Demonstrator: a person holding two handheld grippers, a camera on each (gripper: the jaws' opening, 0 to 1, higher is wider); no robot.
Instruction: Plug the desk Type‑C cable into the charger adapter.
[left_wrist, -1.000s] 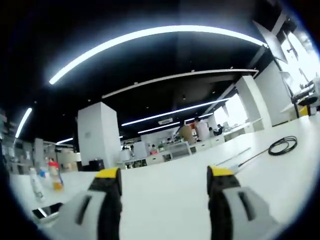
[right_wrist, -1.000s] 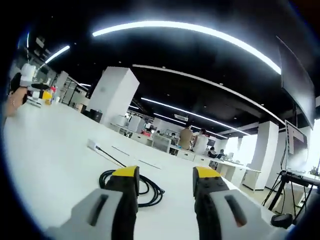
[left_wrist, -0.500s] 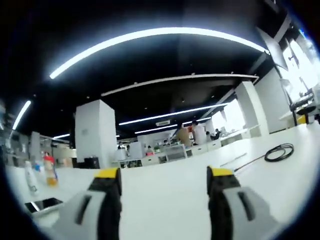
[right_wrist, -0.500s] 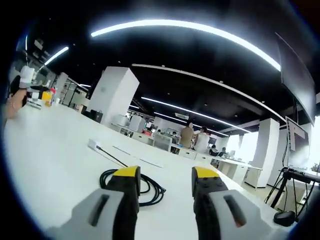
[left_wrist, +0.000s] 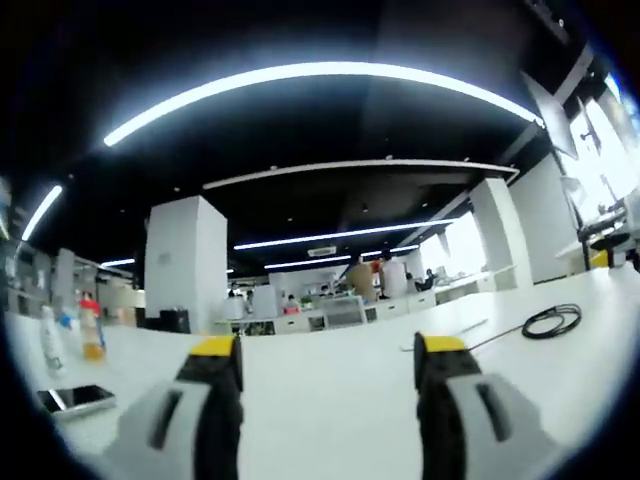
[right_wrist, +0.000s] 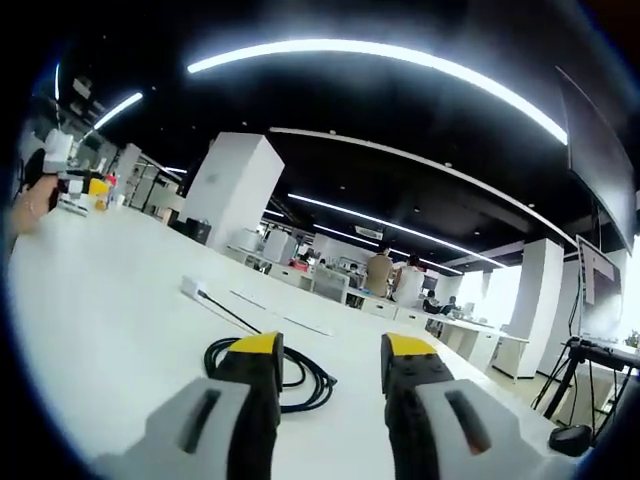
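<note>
The left claw (left_wrist: 330, 350) rises from the bottom of the left gripper view with its yellow-tipped jaws spread apart and nothing between them, hovering over a bare white surface (left_wrist: 330, 410). Beyond its right jaw, toward the right edge of the frame, a coiled black cable (left_wrist: 550, 320) lies on the surface, a straight length of it running back toward the centre. At the lower left lies a flat dark phone (left_wrist: 75, 399), and above it, at the left edge, stand two bottles (left_wrist: 90, 328), one with an orange-yellow body.

In the right gripper view the right claw (right_wrist: 332, 352) is likewise released, jaws apart and gripping nothing. Just past its left jaw, near the centre of the frame, the same black cable (right_wrist: 290, 370) sits in a loose coil on the white surface (right_wrist: 100, 310). One straight strand runs from the coil up and left to a small white block, the charger adapter (right_wrist: 190, 288), lying flat on the surface; whether the cable is seated in it cannot be told at this size. At the far left edge a person's hand (right_wrist: 30, 200) shows beside a cluster of small items on the surface.

Behind both claws stretches an open office with a white pillar (right_wrist: 235, 190), long ceiling light strips (left_wrist: 320, 80) and several people standing at distant desks.
</note>
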